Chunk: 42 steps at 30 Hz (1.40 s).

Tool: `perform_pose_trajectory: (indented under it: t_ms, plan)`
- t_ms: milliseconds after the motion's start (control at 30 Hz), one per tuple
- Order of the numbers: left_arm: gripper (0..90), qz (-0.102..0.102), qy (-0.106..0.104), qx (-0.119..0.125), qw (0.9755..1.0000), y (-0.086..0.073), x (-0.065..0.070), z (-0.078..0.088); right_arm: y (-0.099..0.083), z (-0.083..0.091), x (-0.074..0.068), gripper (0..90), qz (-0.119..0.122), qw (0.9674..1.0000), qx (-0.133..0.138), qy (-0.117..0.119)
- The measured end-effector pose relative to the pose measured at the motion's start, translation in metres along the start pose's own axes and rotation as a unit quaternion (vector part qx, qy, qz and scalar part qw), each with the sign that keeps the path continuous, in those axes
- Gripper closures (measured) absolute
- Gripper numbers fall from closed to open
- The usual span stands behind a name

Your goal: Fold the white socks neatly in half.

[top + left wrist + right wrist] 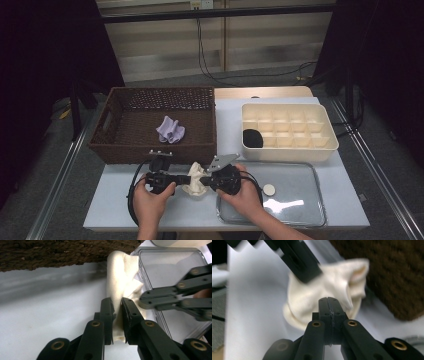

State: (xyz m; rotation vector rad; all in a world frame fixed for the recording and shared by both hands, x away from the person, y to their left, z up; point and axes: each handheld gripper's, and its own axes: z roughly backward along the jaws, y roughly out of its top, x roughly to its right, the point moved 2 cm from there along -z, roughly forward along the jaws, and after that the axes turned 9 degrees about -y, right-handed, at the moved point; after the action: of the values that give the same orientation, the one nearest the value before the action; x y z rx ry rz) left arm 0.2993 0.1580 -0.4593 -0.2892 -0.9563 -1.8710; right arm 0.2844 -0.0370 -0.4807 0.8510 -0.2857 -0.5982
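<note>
Gripping the cream sock (195, 179) with both tools: left tool (117, 305) pinched one fold, right tool (329, 305) clenched tight on another. Sock sat bunched on the bench (115, 200) beside the basket (125, 150). Folding barely started; storing it remained.

No readable text, labels, brands or numbers anywhere. A small yellowish sticker or tag (201, 4) sits on the far wall rail at the top of the high view, too small and blurred to read. Nothing printed shows on the things on the counter.
</note>
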Motion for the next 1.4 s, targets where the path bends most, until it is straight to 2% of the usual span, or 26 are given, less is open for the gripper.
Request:
perform_pose_trajectory:
  t_ms: [67,167,267,433,567,633,700,733,833,900,933,967,1067,1100,1133,1167,1233,1300,1400]
  plan:
    - [80.1,-0.003,0.006,-0.003,1.0,0.001,0.0,0.0,0.004,-0.001,-0.002,90.0,0.003,1.0,0.001,0.008]
    - [80.0,-0.011,0.01,-0.01,0.9998,0.002,0.002,0.0,0.002,-0.01,-0.004,90.0,0.014,0.9997,-0.018,0.003]
    - [80.0,-0.012,0.011,-0.004,0.9999,0.003,0.007,0.0,0.003,-0.014,-0.003,90.0,-0.005,0.9999,-0.014,0.007]
    - [80.0,-0.033,0.031,-0.02,0.9988,0.004,0.014,-0.005,0.006,-0.023,-0.005,90.0,-0.007,0.9999,-0.011,0.008]
    - [80.0,-0.035,0.033,-0.02,0.9986,0.004,0.016,-0.006,0.005,-0.021,-0.004,90.0,-0.004,0.9999,-0.007,0.01]
    - [80.0,-0.043,0.045,-0.026,0.9977,0.004,0.016,-0.009,0.004,-0.019,-0.003,89.5,-0.006,0.9999,-0.007,0.013]
    - [80.1,-0.049,0.041,-0.032,0.9974,0.004,0.017,-0.01,0.005,-0.014,-0.003,89.2,-0.004,0.9999,-0.01,0.007]
    - [80.1,-0.044,0.042,-0.025,0.9978,0.004,0.018,-0.011,0.004,-0.013,-0.003,89.8,-0.006,0.9999,-0.01,0.005]
    - [80.0,-0.052,0.041,-0.028,0.9974,0.004,0.02,-0.011,0.001,-0.013,-0.004,90.0,-0.004,0.9999,-0.011,0.0]
    - [79.7,-0.068,0.047,-0.037,0.9959,0.004,0.024,-0.011,0.001,-0.016,-0.004,90.0,-0.006,0.9999,-0.008,0.0]
    - [79.6,-0.072,0.057,-0.035,0.9951,0.004,0.026,-0.012,0.001,-0.017,-0.005,90.0,-0.007,0.9999,-0.009,-0.001]
    - [79.7,-0.074,0.057,-0.036,0.995,0.003,0.027,-0.013,0.001,-0.017,-0.004,90.0,-0.008,0.9999,-0.008,0.0]
    - [79.9,-0.076,0.055,-0.035,0.995,0.002,0.027,-0.016,0.0,-0.017,0.001,90.0,-0.027,0.9995,-0.008,0.013]
    - [80.0,-0.077,0.053,-0.033,0.9951,0.002,0.028,-0.018,-0.001,-0.016,0.003,90.0,-0.04,0.999,-0.011,0.018]
    - [80.1,-0.079,0.055,-0.033,0.9948,0.001,0.029,-0.02,0.0,-0.014,0.005,90.0,-0.043,0.9988,-0.015,0.017]
    - [80.2,-0.087,0.058,-0.042,0.9937,0.001,0.03,-0.022,0.0,-0.011,0.006,90.0,-0.04,0.999,-0.018,0.005]
    - [80.2,-0.092,0.057,-0.041,0.9932,0.001,0.034,-0.027,0.0,-0.007,0.01,90.0,-0.035,0.9991,-0.021,-0.011]
    - [80.2,-0.101,0.064,-0.046,0.9918,0.001,0.036,-0.03,0.0,-0.003,0.015,90.0,-0.041,0.9987,-0.022,-0.02]
    - [80.2,-0.104,0.064,-0.044,0.9916,0.0,0.038,-0.032,-0.001,0.003,0.02,90.0,-0.045,0.9986,-0.017,-0.024]
